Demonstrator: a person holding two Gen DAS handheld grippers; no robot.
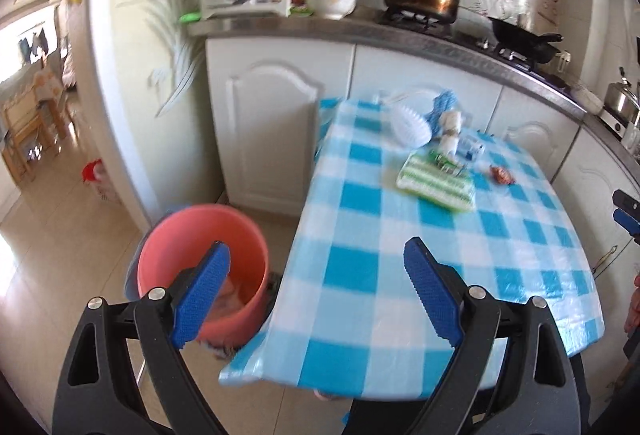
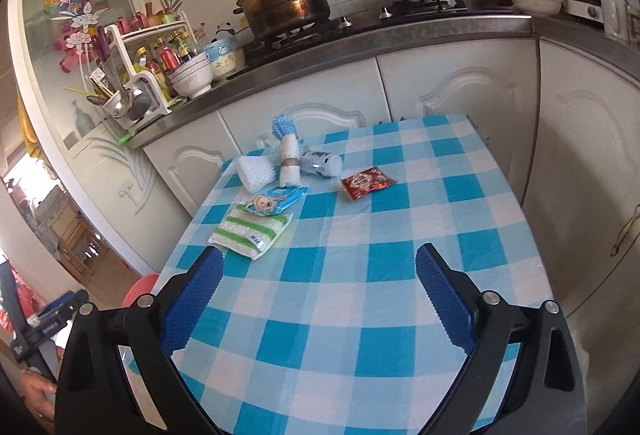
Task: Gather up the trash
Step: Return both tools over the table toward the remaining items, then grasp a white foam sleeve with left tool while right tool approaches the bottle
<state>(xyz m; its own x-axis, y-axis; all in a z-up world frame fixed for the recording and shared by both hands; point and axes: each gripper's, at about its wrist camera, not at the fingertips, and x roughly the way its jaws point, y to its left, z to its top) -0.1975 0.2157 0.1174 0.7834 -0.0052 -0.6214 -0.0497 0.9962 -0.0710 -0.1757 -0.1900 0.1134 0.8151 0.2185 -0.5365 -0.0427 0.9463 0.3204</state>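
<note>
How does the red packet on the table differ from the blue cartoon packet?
The red packet lies alone, flat on the checked cloth; the blue cartoon packet rests partly on the green-striped sponge. The red one sits further right, the blue one among the clutter. Both are flat wrappers, untouched.

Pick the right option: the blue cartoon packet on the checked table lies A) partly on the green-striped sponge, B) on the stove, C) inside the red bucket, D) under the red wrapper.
A: the blue cartoon packet overlaps the far edge of the green-striped sponge, apart from the red wrapper.
</note>
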